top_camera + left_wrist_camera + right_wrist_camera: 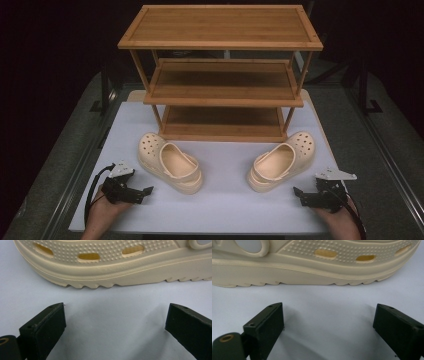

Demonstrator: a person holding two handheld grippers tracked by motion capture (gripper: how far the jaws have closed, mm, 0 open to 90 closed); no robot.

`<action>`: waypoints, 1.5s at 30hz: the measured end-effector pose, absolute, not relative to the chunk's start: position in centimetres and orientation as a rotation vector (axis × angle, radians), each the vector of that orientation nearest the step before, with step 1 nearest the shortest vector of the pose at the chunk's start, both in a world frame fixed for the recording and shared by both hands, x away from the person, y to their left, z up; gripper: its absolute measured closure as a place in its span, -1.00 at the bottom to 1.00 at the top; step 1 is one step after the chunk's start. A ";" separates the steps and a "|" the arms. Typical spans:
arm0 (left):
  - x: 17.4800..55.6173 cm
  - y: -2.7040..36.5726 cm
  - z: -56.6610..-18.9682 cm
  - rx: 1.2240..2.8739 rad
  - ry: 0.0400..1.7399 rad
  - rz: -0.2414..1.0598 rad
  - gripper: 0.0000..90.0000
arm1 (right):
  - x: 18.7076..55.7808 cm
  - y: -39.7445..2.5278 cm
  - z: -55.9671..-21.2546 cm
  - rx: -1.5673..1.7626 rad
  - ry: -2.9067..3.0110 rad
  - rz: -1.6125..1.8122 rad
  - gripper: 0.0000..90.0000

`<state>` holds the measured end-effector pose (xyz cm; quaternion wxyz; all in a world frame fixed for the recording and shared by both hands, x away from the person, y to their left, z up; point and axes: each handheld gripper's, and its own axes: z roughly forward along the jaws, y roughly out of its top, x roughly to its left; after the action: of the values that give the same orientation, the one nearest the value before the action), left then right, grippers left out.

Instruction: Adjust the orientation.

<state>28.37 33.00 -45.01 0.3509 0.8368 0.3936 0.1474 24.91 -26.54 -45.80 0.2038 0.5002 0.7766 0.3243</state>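
Left clog (171, 162): lies on the white worktop (225, 205) in front of the wooden shelf rack (222, 75), at about 1 o'clock from the left hand-held gripper (145, 192) and near to it.
Right clog (282, 161): at about 11 o'clock from the right hand-held gripper (298, 194), also near.
Long axes: the toes point away and outward, the heels come together toward the worktop middle (like a letter V).
Left hand-held gripper: jaws wide apart and empty; in the left gripper view the clog's side (112, 262) lies across, just ahead.
Right hand-held gripper: wide too, holding nothing; the sole's side (312, 270) lies across ahead.
Nearer hand: each clog has its own hand nearest, I judge.
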 end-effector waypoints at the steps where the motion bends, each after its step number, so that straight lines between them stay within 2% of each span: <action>1: 28.4 33.0 -45.0 2.167 1.019 0.381 -0.95 | 24.9 -26.5 -45.8 1.396 2.166 0.905 -0.80; 10: 28.2 32.6 -45.0 2.201 1.010 0.421 -0.95 | 24.8 -26.4 -45.8 1.394 2.153 0.886 -0.83; 12: 28.2 32.6 -44.9 2.201 1.016 0.411 -0.95 | 24.7 -26.3 -45.7 1.388 2.149 0.884 -0.83; 13: 28.2 32.8 -44.7 2.198 1.010 0.367 -0.95 | 24.8 -26.4 -45.8 1.395 2.154 0.890 -0.83; 14: 28.2 32.8 -44.7 2.198 1.010 0.367 -0.91 | 24.8 -26.4 -45.8 1.395 2.154 0.890 -0.83; 16: 28.0 33.3 -43.7 2.170 0.973 0.331 -0.45 | 24.9 -26.5 -45.8 1.404 2.160 0.894 -0.83; 18: 27.8 33.6 -43.3 2.166 0.986 0.354 -0.58 | 24.9 -26.5 -45.8 1.407 2.160 0.893 -0.83; 21: 27.7 34.4 -42.5 2.149 0.996 0.379 -0.46 | 25.0 -26.5 -45.8 1.410 2.161 0.894 -0.83; 25: 28.0 35.2 -41.6 2.134 1.036 0.427 -0.40 | 24.9 -26.5 -45.8 1.409 2.159 0.893 -0.83; 27: 28.0 35.5 -41.3 2.125 1.039 0.428 -0.27 | 25.0 -26.5 -45.8 1.411 2.160 0.894 -0.83; 31: 28.3 36.3 -40.6 2.082 1.065 0.429 -0.19 | 24.9 -26.5 -45.8 1.409 2.159 0.893 -0.83; 45: 31.3 37.5 -38.3 2.033 1.078 0.482 0.50 | 24.9 -26.5 -45.8 1.411 2.160 0.892 -0.83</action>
<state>31.30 37.49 -38.34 0.3848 0.7981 0.4233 0.1894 24.94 -26.48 -45.77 0.2042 0.5060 0.7746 0.3197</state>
